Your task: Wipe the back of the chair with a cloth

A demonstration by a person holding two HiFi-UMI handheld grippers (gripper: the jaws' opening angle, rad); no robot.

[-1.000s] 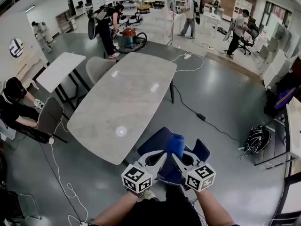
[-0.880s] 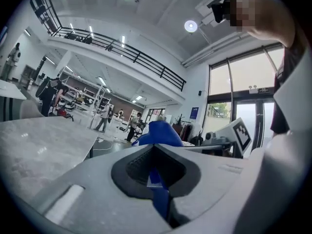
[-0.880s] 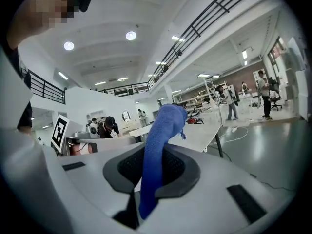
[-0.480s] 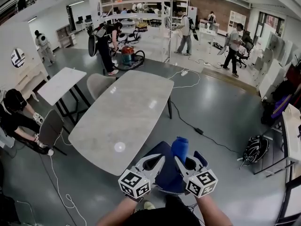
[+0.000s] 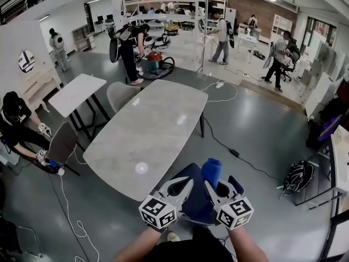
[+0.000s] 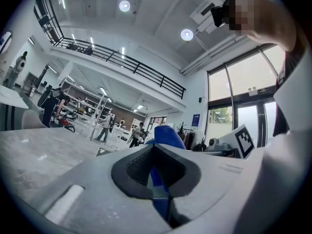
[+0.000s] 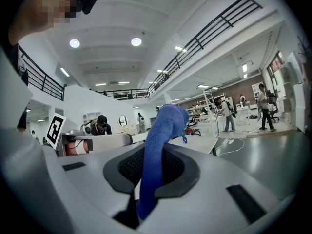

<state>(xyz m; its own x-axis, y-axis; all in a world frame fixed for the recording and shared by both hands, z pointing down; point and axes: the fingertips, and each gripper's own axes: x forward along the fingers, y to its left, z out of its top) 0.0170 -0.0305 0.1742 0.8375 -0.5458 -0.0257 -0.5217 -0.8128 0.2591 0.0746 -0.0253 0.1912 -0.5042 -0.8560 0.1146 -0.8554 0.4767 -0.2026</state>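
Observation:
A dark blue chair (image 5: pixel 191 201) stands at the marble table's near end, right below me. Both grippers hover over it, close together. My left gripper (image 5: pixel 183 186) is shut on a thin edge of the blue cloth (image 6: pixel 157 182). My right gripper (image 5: pixel 213 188) is shut on the same cloth (image 5: pixel 211 171), whose bunched end sticks up past the jaws (image 7: pixel 165 130). In the left gripper view (image 6: pixel 159 199) and the right gripper view (image 7: pixel 141 194) the jaws stand closed around the fabric. The grippers hide the chair's back.
A long grey marble table (image 5: pixel 147 132) stretches ahead, with a beige chair (image 5: pixel 118 94) at its far left side. A black cable (image 5: pixel 229 146) runs over the floor at right, near a bag (image 5: pixel 299 168). A seated person (image 5: pixel 16 124) is at the left; several people stand further back.
Both grippers stay shut on the cloth above the chair, almost where they were. The bunched end has shifted slightly to the right. The head view has moved a little.

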